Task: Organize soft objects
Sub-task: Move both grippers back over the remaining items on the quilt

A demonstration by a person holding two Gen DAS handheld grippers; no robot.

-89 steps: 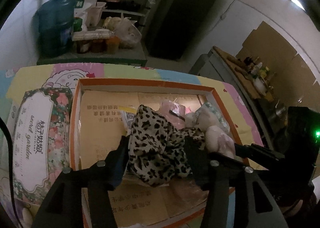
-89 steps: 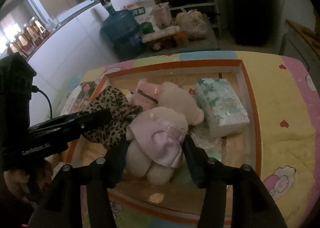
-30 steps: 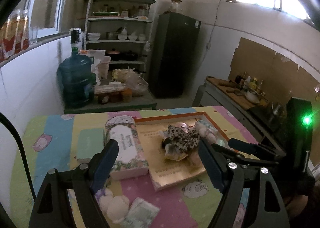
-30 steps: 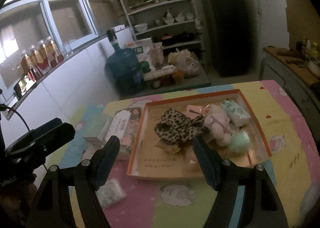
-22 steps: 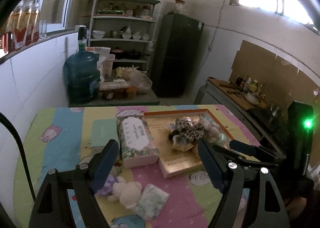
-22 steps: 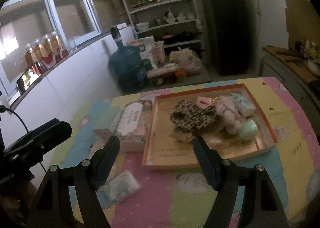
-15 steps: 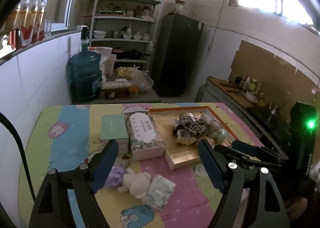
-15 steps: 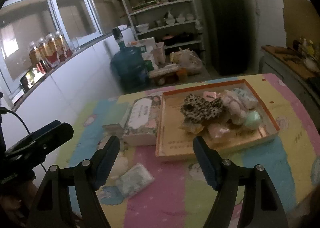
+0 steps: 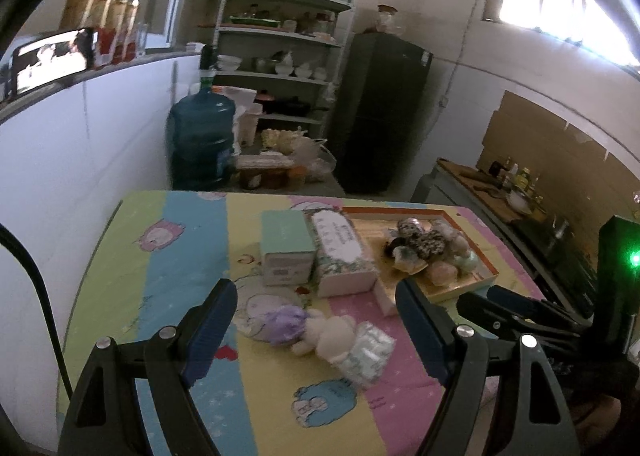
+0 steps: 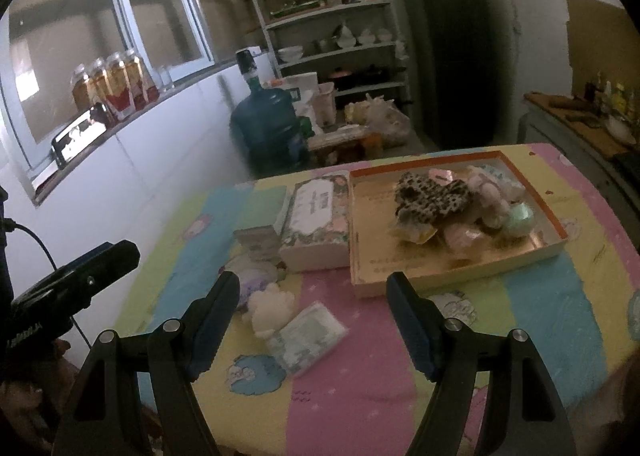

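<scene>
An orange-rimmed shallow box holds a leopard-print cloth, a pale plush toy and a mint-green soft thing. On the table in front lie a white plush toy, a purple soft thing and a soft tissue pack. My left gripper is open and empty, held above these. My right gripper is open and empty too.
A floral tissue box and a mint box stand left of the orange box. The table has a pastel cartoon cloth. A white wall with a ledge runs along the left; a water jug and shelves stand behind.
Both grippers have let go of the leopard cloth and the plush toy in the box, opened, and pulled back and up from the box, so the loose soft things on the table come into view.
</scene>
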